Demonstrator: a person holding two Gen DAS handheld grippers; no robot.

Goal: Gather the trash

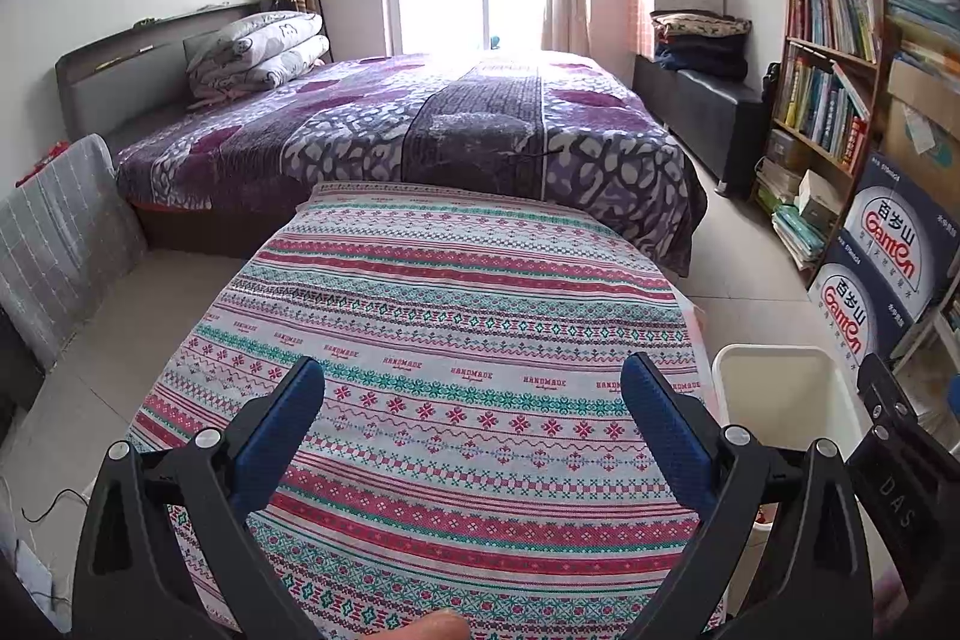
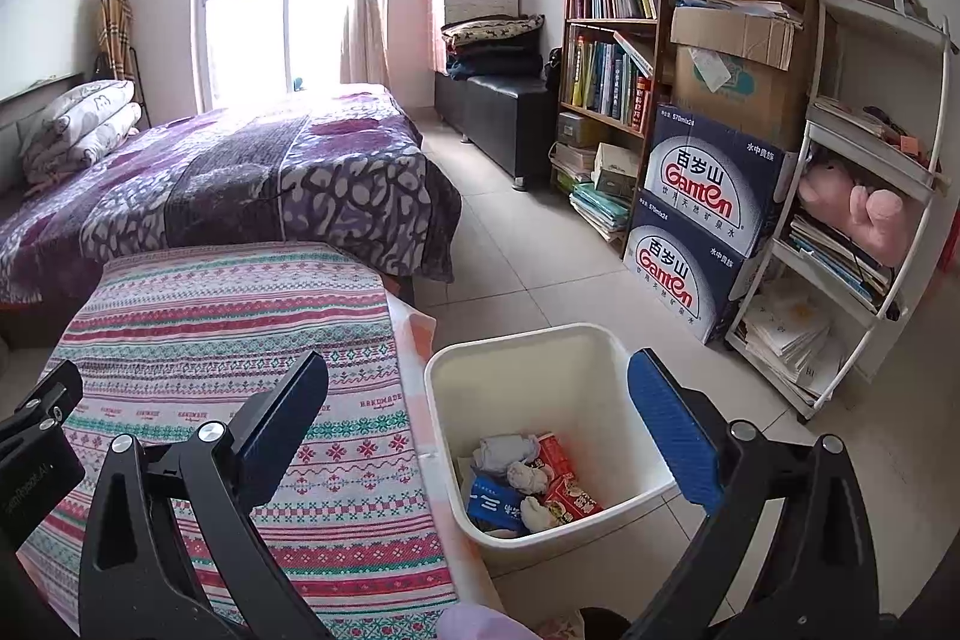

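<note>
A white bin [image 2: 594, 505] stands on the floor right of the table; its rim also shows in the left wrist view [image 1: 774, 351]. Inside lie trash pieces: crumpled tissues [image 2: 528, 475], red packets [image 2: 564, 490] and a blue packet [image 2: 495, 505]. My right gripper [image 2: 480, 388] is open and empty, above the table's right edge and the bin. My left gripper [image 1: 474, 388] is open and empty over the patterned tablecloth [image 1: 456, 340]. No trash shows on the cloth.
A bed with a purple blanket [image 1: 420, 124] lies beyond the table. A bookshelf [image 2: 612, 58], stacked water boxes [image 2: 702, 220] and a white rack [image 2: 864, 196] line the right wall. Tiled floor [image 2: 510, 250] runs between bed and shelves.
</note>
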